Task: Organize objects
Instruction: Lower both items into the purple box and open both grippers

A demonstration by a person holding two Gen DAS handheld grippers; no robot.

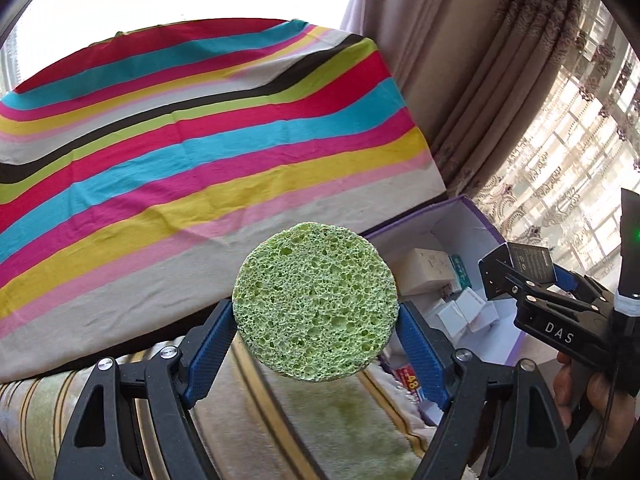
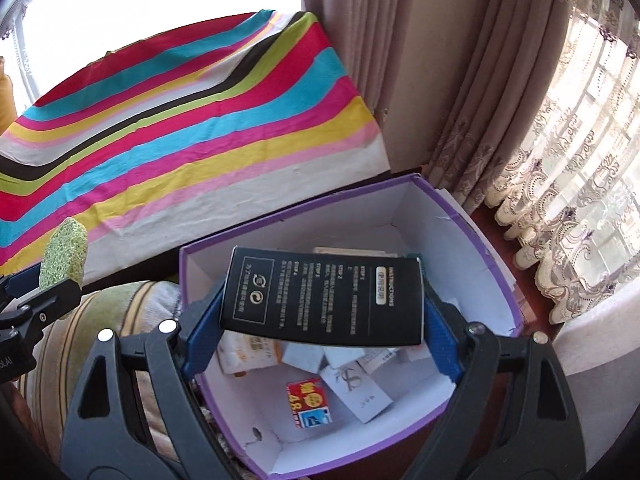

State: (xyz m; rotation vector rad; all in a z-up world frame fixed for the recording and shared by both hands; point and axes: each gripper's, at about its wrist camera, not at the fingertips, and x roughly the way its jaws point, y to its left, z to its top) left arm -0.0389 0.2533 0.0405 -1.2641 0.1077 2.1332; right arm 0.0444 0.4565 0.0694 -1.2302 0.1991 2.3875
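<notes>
Carrying two items toward the purple-edged box, the person seems to be at the drop-off step of the tidying. The right gripper pinches a black carton printed with instructions, its blue pads pressed on the carton's two short ends, and holds it directly above the open box. Inside lie several small white cartons and a red-and-yellow packet, so earlier sorting looks done. The left gripper clamps a round green sponge by its edges, off to the left of the box, over the striped cloth and a cushion; how high it rides is hard to judge through the fisheye. Next, I judge, the right jaws need to spread so the carton falls flat among the others, then pull clear. The left hand then has to bring the sponge over the rim and let go.
</notes>
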